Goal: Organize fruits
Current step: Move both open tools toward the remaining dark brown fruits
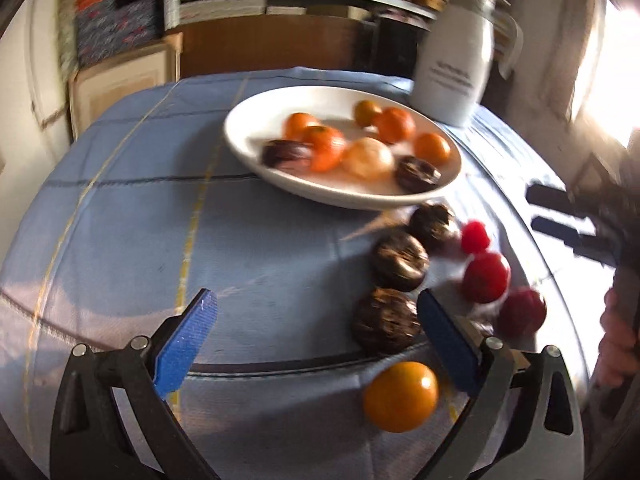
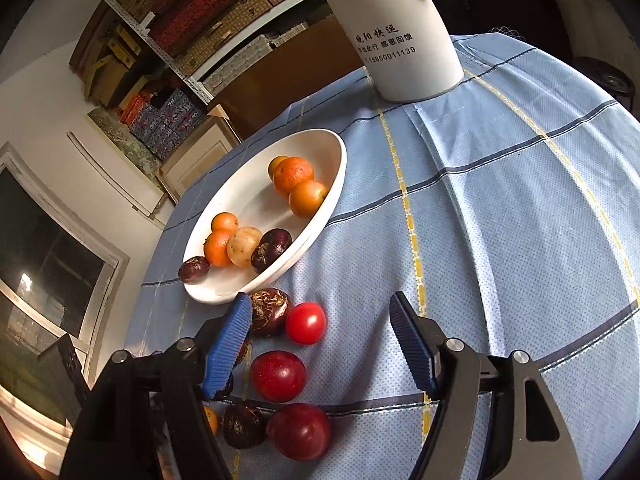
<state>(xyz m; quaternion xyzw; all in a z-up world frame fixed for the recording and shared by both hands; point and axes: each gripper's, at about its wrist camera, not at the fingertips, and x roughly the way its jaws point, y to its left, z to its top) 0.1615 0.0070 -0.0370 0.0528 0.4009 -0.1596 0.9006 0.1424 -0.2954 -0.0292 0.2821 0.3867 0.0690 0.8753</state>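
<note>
A white plate (image 1: pixel 248 120) on the blue checked cloth holds several orange fruits, a pale one (image 1: pixel 368 157) and two dark brown ones. Beside it on the cloth lie three dark brown fruits (image 1: pixel 400 260), three red fruits (image 1: pixel 485 277) and one orange fruit (image 1: pixel 400 396). My left gripper (image 1: pixel 316 304) is open over bare cloth, and the orange fruit lies low between its jaws, apart from the pads. My right gripper (image 2: pixel 320 308) is open above the loose red fruits (image 2: pixel 306 323), with a dark fruit (image 2: pixel 270 316) beside its left finger and nothing gripped. The plate (image 2: pixel 280 272) lies just beyond it.
A tall white jug (image 2: pixel 400 40) stands behind the plate, near the table's far edge. Shelves of boxes and a cupboard fill the background. The right gripper (image 1: pixel 534 209) and a hand (image 1: pixel 616 344) show at the right edge of the left wrist view.
</note>
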